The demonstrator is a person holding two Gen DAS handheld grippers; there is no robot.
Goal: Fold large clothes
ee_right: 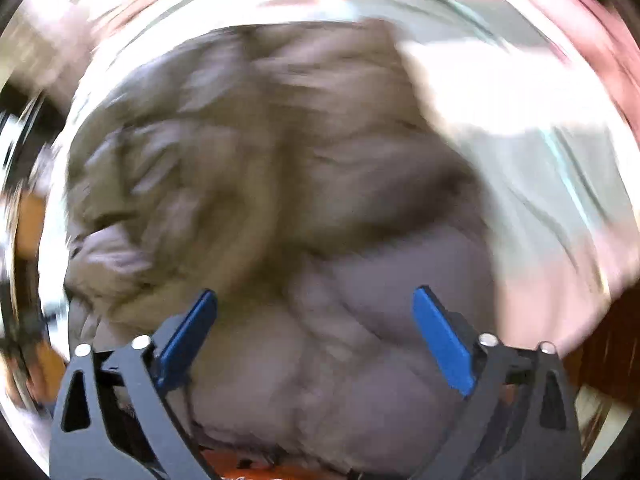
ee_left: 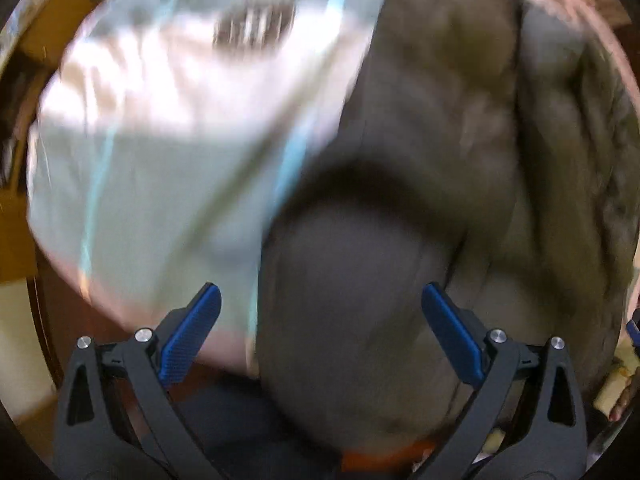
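A large grey-brown padded garment (ee_left: 440,160) lies bunched on a pale sheet with thin blue stripes (ee_left: 160,160). My left gripper (ee_left: 320,304) is open, its blue pads (ee_left: 192,332) wide apart above a rounded grey fold of the garment. In the right wrist view the same garment (ee_right: 260,184) fills the middle, wrinkled and heaped. My right gripper (ee_right: 316,304) is open and empty above its near grey part. Both views are blurred by motion.
The striped sheet (ee_right: 540,168) covers a bed or table; a pink edge (ee_right: 580,40) runs around it. Brown wood (ee_left: 48,280) and yellow-brown boxes (ee_left: 52,32) show at the left. Something orange (ee_left: 384,456) lies at the near edge under the garment.
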